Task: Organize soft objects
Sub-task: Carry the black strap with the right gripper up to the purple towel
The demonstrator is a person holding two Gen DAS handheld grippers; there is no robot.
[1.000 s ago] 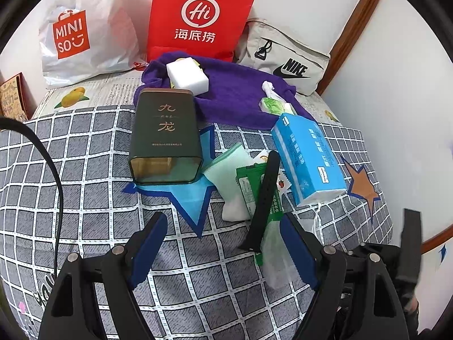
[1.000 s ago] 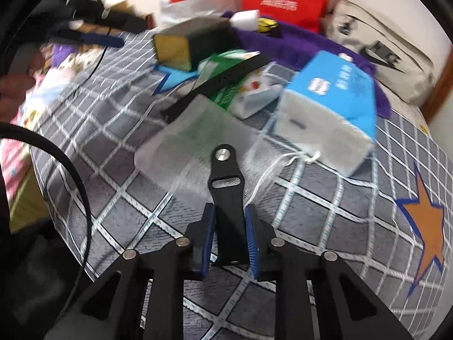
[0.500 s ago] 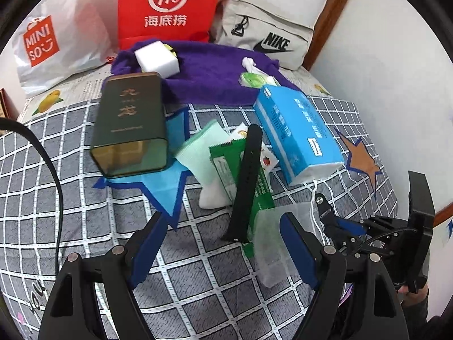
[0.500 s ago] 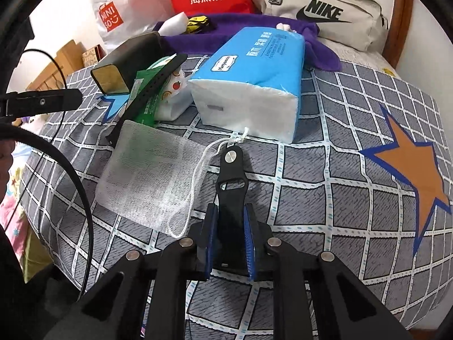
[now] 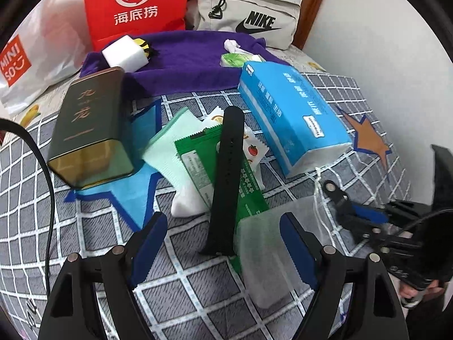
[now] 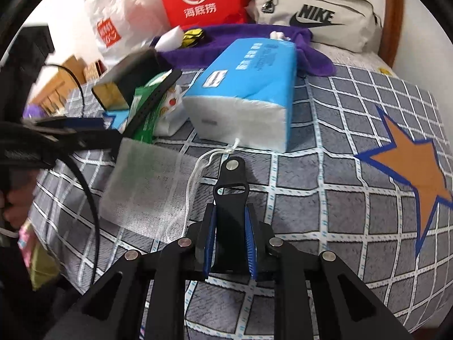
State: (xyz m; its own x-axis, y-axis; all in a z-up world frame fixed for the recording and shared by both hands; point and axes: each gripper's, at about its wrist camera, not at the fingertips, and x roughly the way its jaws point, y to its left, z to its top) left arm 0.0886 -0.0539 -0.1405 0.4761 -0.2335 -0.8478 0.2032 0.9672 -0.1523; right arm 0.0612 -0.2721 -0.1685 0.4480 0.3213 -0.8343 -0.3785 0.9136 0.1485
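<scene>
- Black strap piece (image 6: 230, 195): its near end sits between the blue pads of the right gripper (image 6: 229, 243); how far it runs on cannot be told.
- Mesh pouch (image 5: 266, 255): part lies behind the left gripper's right-hand finger; its contents are too faint to read.
- Green packet (image 5: 223, 181): middle covered by the long black strap (image 5: 228, 181); small print too small to read.
- Pale green cloth (image 5: 170, 147): far corner tucked under the green packet.
- White shopping bag (image 5: 34, 56): cut off by the left edge of the left wrist view.
- Left side of the right wrist view: blurred; a hand (image 6: 14, 198) shows only in part.
</scene>
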